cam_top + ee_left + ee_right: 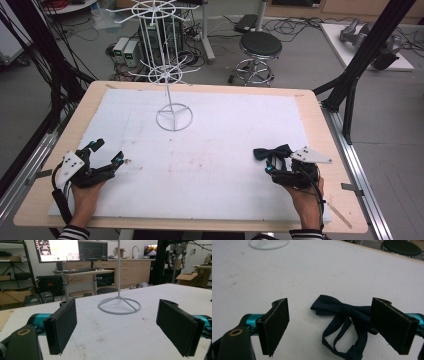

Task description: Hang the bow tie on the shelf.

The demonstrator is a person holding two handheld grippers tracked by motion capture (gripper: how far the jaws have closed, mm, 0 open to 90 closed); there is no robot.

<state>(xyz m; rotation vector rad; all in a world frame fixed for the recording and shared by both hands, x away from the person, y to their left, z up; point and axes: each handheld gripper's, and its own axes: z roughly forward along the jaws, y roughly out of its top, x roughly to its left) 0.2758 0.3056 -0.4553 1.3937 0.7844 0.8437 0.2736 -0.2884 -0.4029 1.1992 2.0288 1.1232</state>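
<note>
Your right tongs stand released over the dark navy fabric bow tie lying flat near the right edge of the white foam-topped counter, its thin neck strap looped loosely toward you. It looks light, soft and floppy; likely best pinched at the firm centre knot, not the strap. Your left tongs rest released, well apart, facing the white wire display stand

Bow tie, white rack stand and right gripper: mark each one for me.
bow tie (pixel 347 308), right gripper view, on its centre knot.
white rack stand (pixel 174 119), high view, on its ring base.
right gripper (pixel 274 166), high view, between its fingertips.
</note>
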